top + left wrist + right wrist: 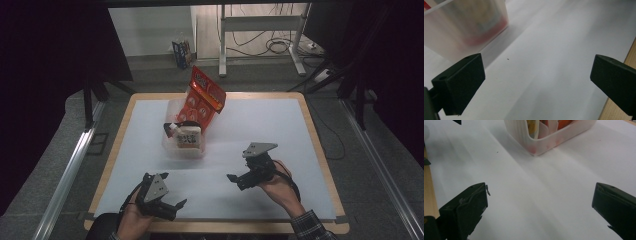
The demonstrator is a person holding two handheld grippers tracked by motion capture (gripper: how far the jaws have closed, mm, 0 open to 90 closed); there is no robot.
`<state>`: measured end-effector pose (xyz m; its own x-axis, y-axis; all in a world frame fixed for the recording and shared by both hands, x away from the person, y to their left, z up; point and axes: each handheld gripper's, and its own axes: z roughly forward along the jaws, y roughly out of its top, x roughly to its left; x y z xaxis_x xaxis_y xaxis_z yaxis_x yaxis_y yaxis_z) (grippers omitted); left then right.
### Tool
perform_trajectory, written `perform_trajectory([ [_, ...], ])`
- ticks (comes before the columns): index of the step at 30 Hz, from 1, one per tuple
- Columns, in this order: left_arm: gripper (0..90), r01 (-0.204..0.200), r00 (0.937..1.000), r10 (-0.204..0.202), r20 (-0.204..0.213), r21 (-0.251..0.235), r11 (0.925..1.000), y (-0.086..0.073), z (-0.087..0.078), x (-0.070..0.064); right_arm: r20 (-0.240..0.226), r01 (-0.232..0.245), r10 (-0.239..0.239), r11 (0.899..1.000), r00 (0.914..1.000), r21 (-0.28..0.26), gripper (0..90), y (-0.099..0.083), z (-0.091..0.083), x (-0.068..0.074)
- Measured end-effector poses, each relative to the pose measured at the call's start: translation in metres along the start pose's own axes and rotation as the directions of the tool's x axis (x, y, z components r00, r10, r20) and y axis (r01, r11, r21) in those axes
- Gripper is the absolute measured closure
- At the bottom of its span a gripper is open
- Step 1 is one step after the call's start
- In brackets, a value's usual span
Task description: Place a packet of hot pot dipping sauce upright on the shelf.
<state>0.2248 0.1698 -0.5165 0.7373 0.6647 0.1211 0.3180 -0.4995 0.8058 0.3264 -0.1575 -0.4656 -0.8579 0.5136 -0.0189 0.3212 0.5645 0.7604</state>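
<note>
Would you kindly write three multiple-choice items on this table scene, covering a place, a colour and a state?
1. Where does the translucent plastic bin stand?
A. on the white sheet
B. on the floor
C. in a hand

2. What colour is the tall snack packet in the bin?
A. blue
B. red-orange
C. green

3. How do the jaws of the left gripper and the right gripper stand?
A. both shut
B. one shut
C. both open

Answers: 1 A, the bin rests on the white sheet. 2 B, its printing is red-orange. 3 C, each gripper view shows a wide gap with nothing held.

Translucent plastic bin (172,149) mid-table, red snack packets (202,100) standing inside
</note>
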Motion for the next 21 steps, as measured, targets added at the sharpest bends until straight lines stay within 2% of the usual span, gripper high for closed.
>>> perform_trajectory([
  [21,0.0,0.003,1.0,-0.003,-0.005,0.004,1.0,0.0,0.0,0.001,0.043,0.004,-0.004,1.0,0.9991,0.004,0.7,-0.016,-0.019,-0.004],
])
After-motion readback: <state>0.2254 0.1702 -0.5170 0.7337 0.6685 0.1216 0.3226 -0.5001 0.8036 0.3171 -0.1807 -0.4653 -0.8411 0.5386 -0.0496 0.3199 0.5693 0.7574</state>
